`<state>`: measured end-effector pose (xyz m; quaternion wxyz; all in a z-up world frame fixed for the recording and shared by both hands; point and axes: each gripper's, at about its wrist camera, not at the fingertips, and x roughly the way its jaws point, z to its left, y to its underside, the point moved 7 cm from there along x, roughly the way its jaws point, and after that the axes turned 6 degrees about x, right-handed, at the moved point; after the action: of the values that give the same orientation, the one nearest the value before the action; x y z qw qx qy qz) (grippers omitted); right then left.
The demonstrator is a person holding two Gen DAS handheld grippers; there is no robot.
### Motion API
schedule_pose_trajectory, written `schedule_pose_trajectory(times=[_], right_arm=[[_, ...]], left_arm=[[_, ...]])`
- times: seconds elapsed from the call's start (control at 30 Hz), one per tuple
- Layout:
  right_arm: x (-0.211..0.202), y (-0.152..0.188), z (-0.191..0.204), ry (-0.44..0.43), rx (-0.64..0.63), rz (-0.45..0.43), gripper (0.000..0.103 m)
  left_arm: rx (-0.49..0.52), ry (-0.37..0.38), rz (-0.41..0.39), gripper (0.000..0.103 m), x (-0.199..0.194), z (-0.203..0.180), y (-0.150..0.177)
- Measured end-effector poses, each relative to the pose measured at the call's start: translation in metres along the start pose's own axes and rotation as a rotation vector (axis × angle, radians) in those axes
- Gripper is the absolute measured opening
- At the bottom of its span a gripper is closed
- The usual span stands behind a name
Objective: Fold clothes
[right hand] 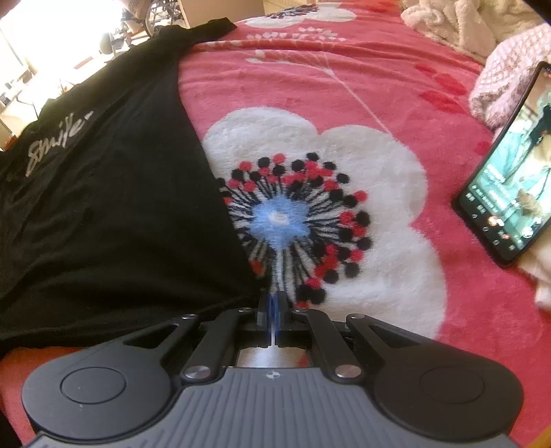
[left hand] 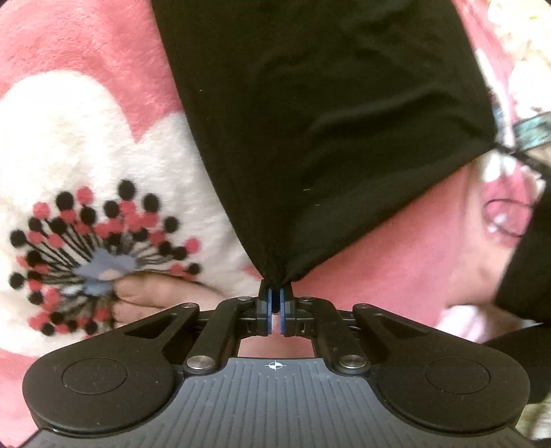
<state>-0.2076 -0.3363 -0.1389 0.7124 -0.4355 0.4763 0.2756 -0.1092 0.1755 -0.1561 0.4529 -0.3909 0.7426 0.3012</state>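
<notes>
Left gripper: your left gripper (left hand: 275, 293) has its blue-padded fingers pressed together on a bunched corner of the black cotton T-shirt (left hand: 310, 120); the cloth fans up and away from the pinch, lifted off the bed cover.
Right gripper: your right gripper (right hand: 272, 303) shows its blue pads drawn together, with only a thin slit between them; the hem of the T-shirt (right hand: 113, 193) meets the fingertips there, but you cannot tell for sure whether cloth is caught between the pads.
T-shirt: in the right wrist view it lies spread over the left side of the pink fleece blanket with large white flowers (right hand: 344, 86), reaching from the near edge toward the far left corner, with pale script lettering (right hand: 60, 143) facing up.
Blanket: its big white flower with a blue centre and red and black dots (right hand: 286, 220) lies just beside the shirt's right edge, partly under it.
Hand: the fingers of a hand (left hand: 162, 293) show below the flower print in the left wrist view, just left of the gripper fingers.
Phone: a black smartphone with a lit screen (right hand: 509, 172) rests near the blanket's right edge, well apart from the shirt.
Bedding: cream and pale pink fluffy fabric (right hand: 454, 24) is heaped at the far right corner.
</notes>
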Motion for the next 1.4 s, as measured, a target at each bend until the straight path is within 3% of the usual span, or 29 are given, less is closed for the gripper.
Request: schedule_pose_trajectory(times=[0.23, 0.4, 0.63, 0.77, 0.97, 1.1, 1.23, 1.4], right_arm=[[-0.011, -0.003, -0.004, 0.0, -0.005, -0.036, 0.001], [-0.029, -0.015, 0.025, -0.109, -0.116, -0.076, 0.002], [-0.031, 0.001, 0.097, -0.326, -0.386, 0.06, 0.003], [-0.019, 0.027, 0.137, -0.444, -0.501, 0.183, 0.003], [0.0, 0.058, 0.189, -0.564, -0.658, 0.365, 0.003], [0.013, 0.061, 0.212, -0.571, -0.712, 0.378, 0.003], [0.024, 0.058, 0.214, -0.567, -0.687, 0.358, 0.003], [0.032, 0.054, 0.21, -0.575, -0.626, 0.329, 0.003]], left_arm=[[0.055, -0.076, 0.013, 0.004, 0.01, 0.002, -0.004], [0.126, -0.123, -0.022, 0.012, -0.004, 0.001, 0.0], [0.397, -0.214, -0.135, 0.015, -0.037, -0.028, 0.003], [0.537, -0.187, -0.182, 0.015, -0.04, -0.049, -0.004], [0.607, -0.126, -0.204, 0.015, -0.035, -0.059, -0.005], [0.635, -0.143, -0.211, 0.015, -0.029, -0.064, -0.016], [0.64, -0.162, -0.219, 0.015, -0.019, -0.074, -0.023], [0.548, -0.189, -0.239, 0.015, -0.026, -0.052, -0.023]])
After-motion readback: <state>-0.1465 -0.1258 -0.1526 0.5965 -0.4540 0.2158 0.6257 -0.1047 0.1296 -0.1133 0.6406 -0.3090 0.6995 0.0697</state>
